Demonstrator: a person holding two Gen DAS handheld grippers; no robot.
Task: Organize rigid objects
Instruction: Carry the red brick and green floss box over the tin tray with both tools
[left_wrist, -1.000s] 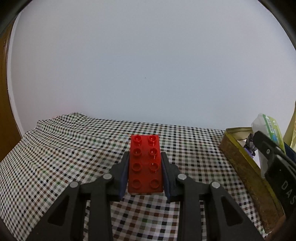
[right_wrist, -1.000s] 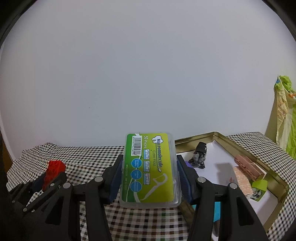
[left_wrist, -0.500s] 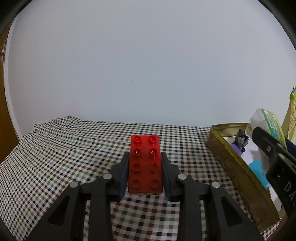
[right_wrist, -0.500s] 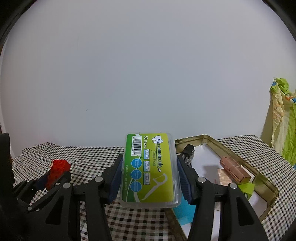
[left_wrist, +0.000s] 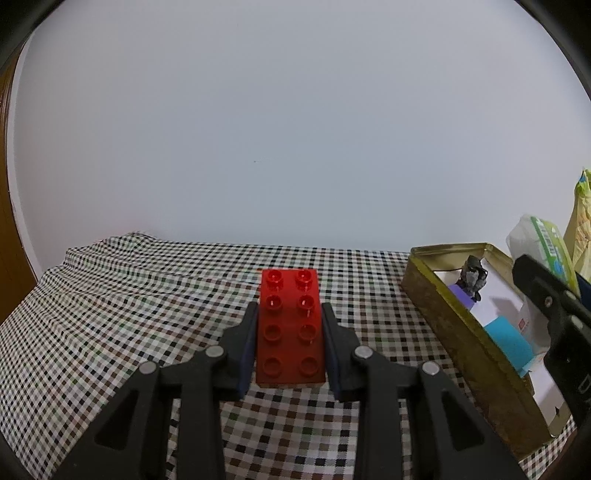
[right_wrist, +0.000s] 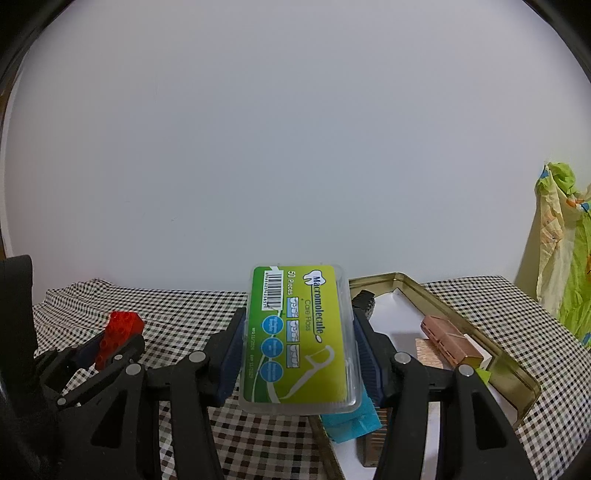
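Left claw (left_wrist: 290, 317) is clamped on the red brick (left_wrist: 290, 328), pads tight on its long sides, studs up, dead centre in the lower half of the left view, above the checked cloth (left_wrist: 129, 295) on the worktop. The gold tin (left_wrist: 454, 332) sits at the lower right, walls scuffed, with a blue piece (left_wrist: 509, 341) and a small dark figure (left_wrist: 472, 277) inside.

Over to the right view: right claw (right_wrist: 299, 347) is gripping the floss box (right_wrist: 299, 332), green label up, lower centre of frame. Just behind and right of it lies the tin (right_wrist: 443, 302), holding a copper-coloured block (right_wrist: 450, 339). At lower left, the left claw (right_wrist: 110, 339) and its brick (right_wrist: 118, 330) show side-on. A green-and-yellow bag (right_wrist: 565, 251) hangs at the right edge.
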